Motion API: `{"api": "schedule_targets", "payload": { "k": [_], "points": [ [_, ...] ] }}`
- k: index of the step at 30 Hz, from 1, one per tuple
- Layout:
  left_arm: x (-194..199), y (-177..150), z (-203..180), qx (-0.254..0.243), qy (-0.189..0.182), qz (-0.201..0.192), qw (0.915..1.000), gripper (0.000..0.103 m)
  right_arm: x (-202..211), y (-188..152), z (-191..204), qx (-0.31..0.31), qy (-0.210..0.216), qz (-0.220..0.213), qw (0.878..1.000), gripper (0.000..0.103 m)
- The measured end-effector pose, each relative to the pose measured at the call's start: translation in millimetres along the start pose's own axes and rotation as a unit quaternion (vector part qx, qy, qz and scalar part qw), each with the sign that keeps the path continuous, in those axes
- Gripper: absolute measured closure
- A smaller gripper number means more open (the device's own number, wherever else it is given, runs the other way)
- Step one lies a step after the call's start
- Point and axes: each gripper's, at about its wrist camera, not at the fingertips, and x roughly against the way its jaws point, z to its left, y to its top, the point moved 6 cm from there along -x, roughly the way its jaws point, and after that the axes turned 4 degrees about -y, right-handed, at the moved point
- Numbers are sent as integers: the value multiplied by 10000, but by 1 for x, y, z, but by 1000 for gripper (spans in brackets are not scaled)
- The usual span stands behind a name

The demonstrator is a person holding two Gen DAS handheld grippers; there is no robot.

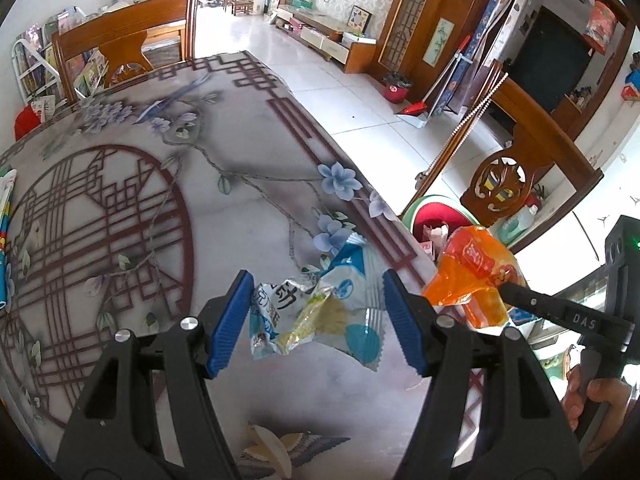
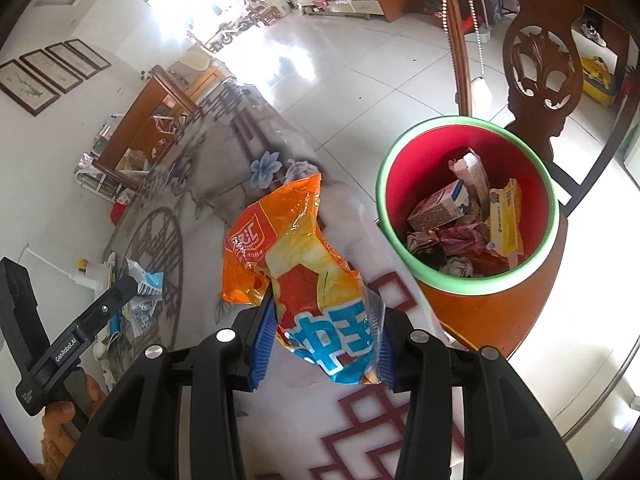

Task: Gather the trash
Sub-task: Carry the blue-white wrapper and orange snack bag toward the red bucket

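Observation:
My left gripper holds a crumpled blue-and-white wrapper between its blue pads, just above the patterned table. From the right wrist view, that wrapper hangs at the left gripper. My right gripper is shut on the lower end of an orange snack bag, held up over the table's edge. The bag and the right gripper also show at the right of the left wrist view. A bin with a green rim and red inside stands just right of the bag, holding cartons and paper.
The bin stands beside the table's right edge, against a carved wooden chair. Another wooden chair stands at the table's far end. More wrappers and papers lie on the table at the left. White tiled floor lies beyond.

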Motion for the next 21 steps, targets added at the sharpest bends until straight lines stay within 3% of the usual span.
{"api": "schedule_targets", "payload": {
  "k": [21],
  "points": [
    [-18,11,-29,-174,-167,56,9997,39,16,18,-34,-264,-172,-196,9993,61]
  ]
}}
